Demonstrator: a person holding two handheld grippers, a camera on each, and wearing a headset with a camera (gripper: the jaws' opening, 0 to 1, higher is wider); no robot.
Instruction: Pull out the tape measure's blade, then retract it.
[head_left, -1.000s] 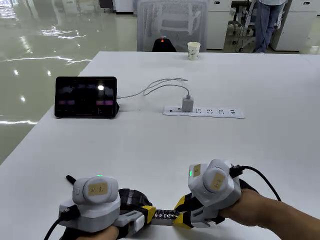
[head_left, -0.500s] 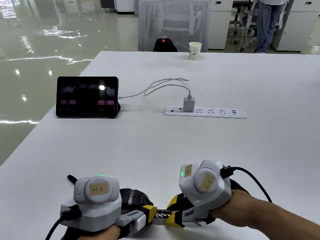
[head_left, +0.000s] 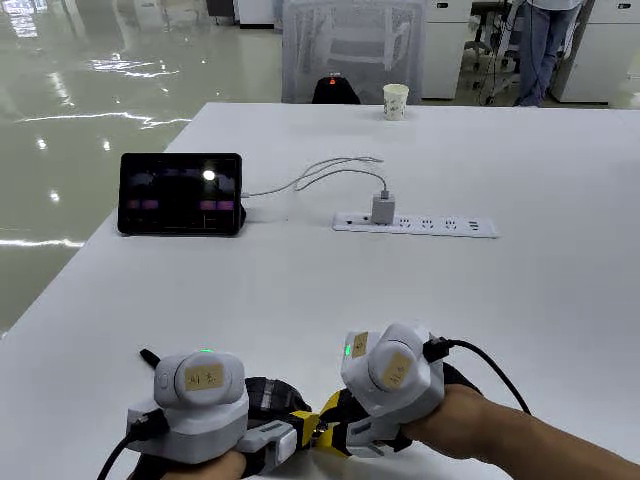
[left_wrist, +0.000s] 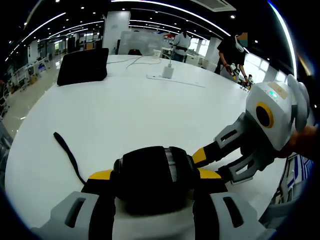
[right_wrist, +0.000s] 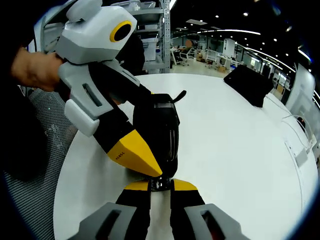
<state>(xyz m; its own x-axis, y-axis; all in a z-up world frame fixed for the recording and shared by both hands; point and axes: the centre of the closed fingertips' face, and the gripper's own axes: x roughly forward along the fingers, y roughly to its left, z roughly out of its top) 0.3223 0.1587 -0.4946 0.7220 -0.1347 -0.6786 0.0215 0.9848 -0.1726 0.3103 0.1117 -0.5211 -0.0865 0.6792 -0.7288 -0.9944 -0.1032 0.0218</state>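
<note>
A black tape measure (head_left: 270, 398) rests on the white table (head_left: 300, 290) near its front edge, and my left gripper (head_left: 298, 425) is shut on its case. In the left gripper view the case (left_wrist: 155, 170) sits between my yellow-tipped jaws, with its black wrist strap (left_wrist: 67, 155) trailing left. My right gripper (head_left: 335, 435) stands tip to tip with the left one. In the right gripper view my right gripper (right_wrist: 160, 186) is shut on the blade's end hook, right against the case (right_wrist: 160, 132). Hardly any blade shows between the two grippers.
A dark tablet (head_left: 181, 193) stands at the left. A white power strip (head_left: 415, 225) with a charger (head_left: 383, 208) and cables lies mid-table. A paper cup (head_left: 396, 101) sits at the far edge, in front of a chair (head_left: 350, 50). A person (head_left: 545, 40) stands at the back right.
My right gripper has moved left towards the left one. The short stretch of blade between them has shrunk to almost nothing. The left gripper has stayed in place.
</note>
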